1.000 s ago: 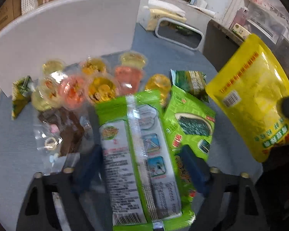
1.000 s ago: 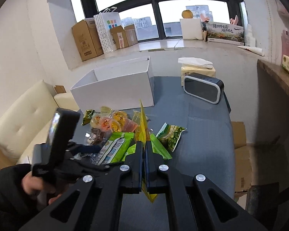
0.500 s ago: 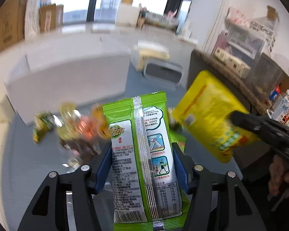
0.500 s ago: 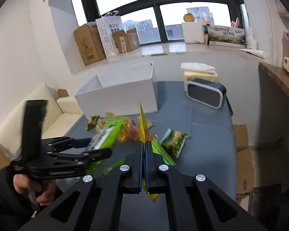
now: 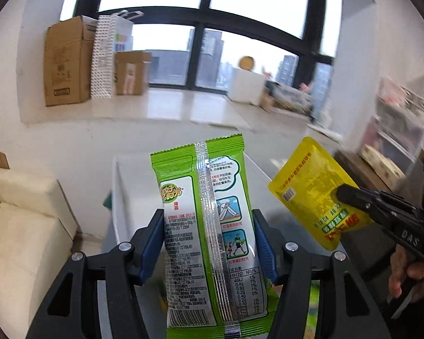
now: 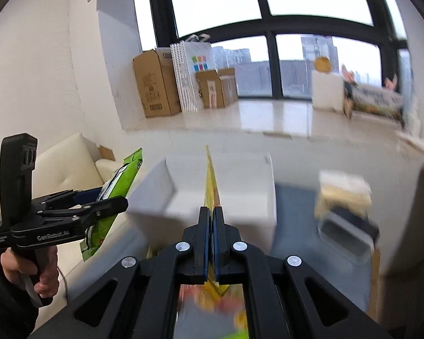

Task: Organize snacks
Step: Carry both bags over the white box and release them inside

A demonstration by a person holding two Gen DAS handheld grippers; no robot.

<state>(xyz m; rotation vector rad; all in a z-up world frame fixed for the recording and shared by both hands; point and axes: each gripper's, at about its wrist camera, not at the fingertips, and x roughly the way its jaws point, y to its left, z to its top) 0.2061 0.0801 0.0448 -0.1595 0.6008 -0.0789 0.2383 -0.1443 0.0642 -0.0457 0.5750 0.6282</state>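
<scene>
My left gripper [image 5: 207, 220] is shut on a green snack packet [image 5: 209, 226], held upright in the air with its printed back toward the camera. It also shows in the right wrist view [image 6: 110, 197], at the left. My right gripper [image 6: 211, 212] is shut on a yellow snack pouch [image 6: 210, 183], seen edge-on; in the left wrist view the pouch [image 5: 313, 192] hangs at the right. The open white box [image 6: 220, 186] stands just beyond both packets, its inside partly visible behind the green packet [image 5: 127, 197].
A dark rounded device [image 6: 347, 231] and a tissue pack [image 6: 344, 192] sit on the blue-grey table [image 6: 294, 226] at the right. A cream sofa [image 5: 22, 226] is at the left. Cardboard boxes [image 6: 155, 84] line the window ledge. Blurred snacks show below my right gripper.
Both grippers have risen and tilted up from the snack pile toward the white box. The green packet has been lifted off the table; the yellow pouch moved with it.
</scene>
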